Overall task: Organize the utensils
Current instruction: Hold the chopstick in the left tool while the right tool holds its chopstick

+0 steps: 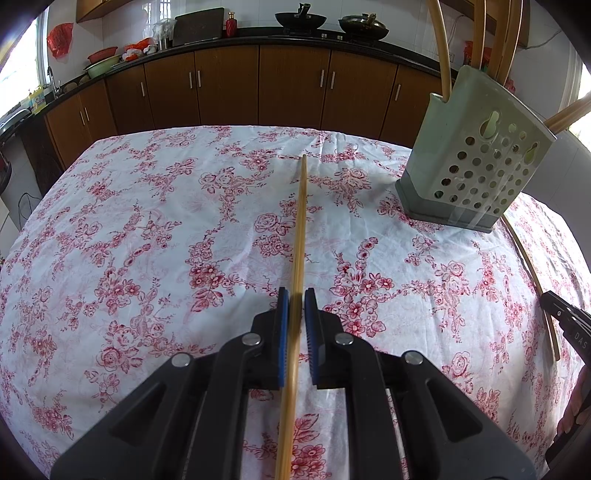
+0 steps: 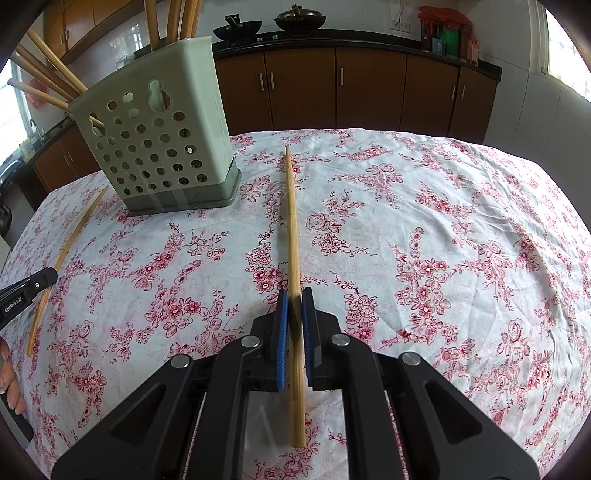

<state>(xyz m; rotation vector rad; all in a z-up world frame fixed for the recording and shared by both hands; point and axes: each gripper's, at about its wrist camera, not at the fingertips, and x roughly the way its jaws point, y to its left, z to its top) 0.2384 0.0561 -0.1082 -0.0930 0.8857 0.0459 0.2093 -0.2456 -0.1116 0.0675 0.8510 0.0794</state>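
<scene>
My left gripper (image 1: 296, 295) is shut on a bamboo chopstick (image 1: 299, 236) that points forward over the floral tablecloth. My right gripper (image 2: 295, 295) is shut on another bamboo chopstick (image 2: 292, 229), also pointing forward. A pale green perforated utensil holder stands on the table, at the right in the left wrist view (image 1: 476, 162) and at the left in the right wrist view (image 2: 159, 129), with several chopsticks (image 2: 48, 74) standing in it. The right gripper's chopstick (image 1: 532, 273) shows at the right edge of the left wrist view, the left gripper's (image 2: 66, 254) at the left edge of the right wrist view.
The table carries a white cloth with red flowers (image 1: 166, 221). Behind it runs a row of brown cabinets (image 1: 291, 85) under a dark counter with woks (image 1: 299, 18). The other gripper's tip shows at the frame edges (image 1: 565, 321) (image 2: 26, 288).
</scene>
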